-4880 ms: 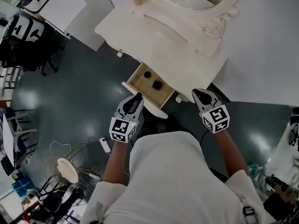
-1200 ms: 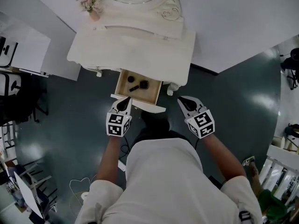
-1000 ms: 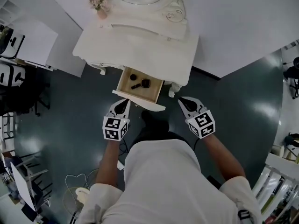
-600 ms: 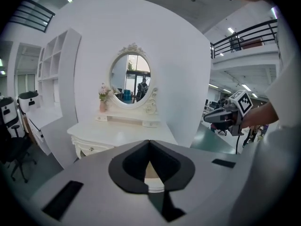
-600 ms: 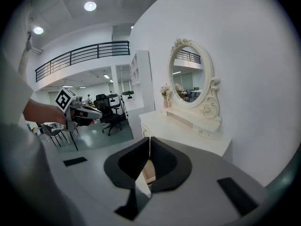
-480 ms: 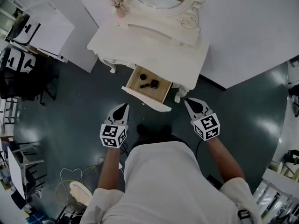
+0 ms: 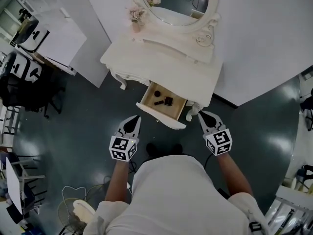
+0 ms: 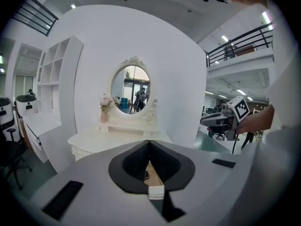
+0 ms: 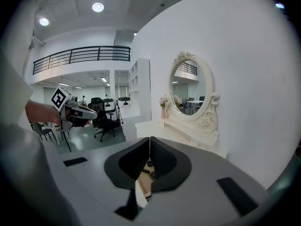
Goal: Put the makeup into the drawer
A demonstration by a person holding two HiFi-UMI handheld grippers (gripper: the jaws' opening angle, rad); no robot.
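Observation:
A white vanity's wooden drawer stands pulled open. Inside it lie dark makeup pieces: a square compact, a thin stick and a small round pot. My left gripper hovers just short of the drawer's front, to its left, shut and holding nothing. My right gripper hangs off the drawer's right corner, also shut and holding nothing. In the left gripper view the jaws meet over the drawer. In the right gripper view the jaws meet with the makeup showing below them.
The vanity top carries an oval mirror and a flower vase. A white shelf unit and black office chairs stand to the left. A fan and cables lie on the dark floor at lower left.
Both grippers have drawn back from the drawer front and risen, still shut. The drawer stays open with the makeup inside. The head view has swung so the vanity sits higher.

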